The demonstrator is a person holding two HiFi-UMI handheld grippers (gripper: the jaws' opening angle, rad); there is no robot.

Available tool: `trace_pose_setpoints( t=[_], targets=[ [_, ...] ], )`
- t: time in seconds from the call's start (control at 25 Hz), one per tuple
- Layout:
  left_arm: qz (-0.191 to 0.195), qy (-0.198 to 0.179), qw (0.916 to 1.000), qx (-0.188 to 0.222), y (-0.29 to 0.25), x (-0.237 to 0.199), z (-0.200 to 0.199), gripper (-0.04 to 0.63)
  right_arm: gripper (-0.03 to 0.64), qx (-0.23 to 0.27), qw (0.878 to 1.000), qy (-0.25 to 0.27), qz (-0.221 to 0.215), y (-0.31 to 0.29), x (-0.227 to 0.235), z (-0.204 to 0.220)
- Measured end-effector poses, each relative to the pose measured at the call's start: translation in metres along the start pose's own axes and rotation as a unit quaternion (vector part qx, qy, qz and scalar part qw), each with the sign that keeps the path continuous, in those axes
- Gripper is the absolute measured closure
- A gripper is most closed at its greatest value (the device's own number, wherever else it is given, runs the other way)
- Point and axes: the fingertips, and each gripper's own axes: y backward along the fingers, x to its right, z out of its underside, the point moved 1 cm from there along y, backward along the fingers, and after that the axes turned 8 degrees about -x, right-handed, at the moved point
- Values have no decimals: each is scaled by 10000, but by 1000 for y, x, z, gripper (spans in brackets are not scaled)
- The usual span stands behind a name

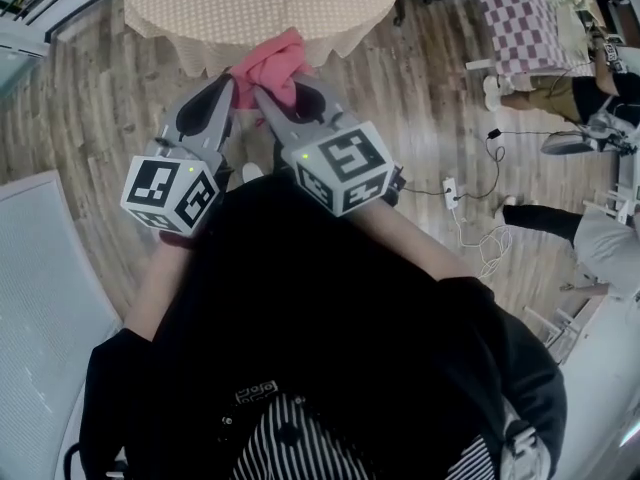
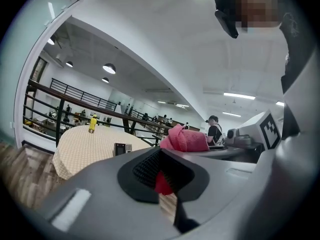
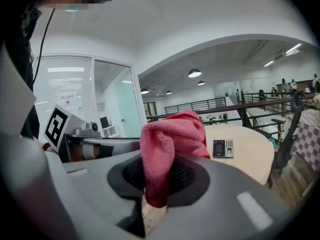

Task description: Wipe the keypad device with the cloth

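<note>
Cloth (the pink one) is being pinched from both sides at once. The left gripper is being squeezed shut on one end of it, with only a scrap of pink showing between the jaws in the left gripper view. The right gripper is being clamped on a thick fold that is bunching up over its jaws. Both grippers are being held up close to the person's chest, tips almost touching, on the near side of the round table.

As for the keypad device, it is being left flat on the table's beige checked cover, well apart from the cloth and from both grippers (in the head view it is barely a sliver at the top edge). A small yellow thing is being shown upright farther back on the same table. Over on the wooden floor, a white power strip is being fed by cables.
</note>
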Motion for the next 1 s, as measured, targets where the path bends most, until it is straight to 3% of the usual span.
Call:
trace_pose_setpoints(
  t=[0.6,1.0],
  targets=[
    [-408,-2,9990,157,-154,-83,-88,595,541,45,9992,138,-372,-101,152,-95],
    [-739,-17,9970,230,-232,-119,-143,595,541,18,9962,279,-822,-151,226,-154]
  ],
)
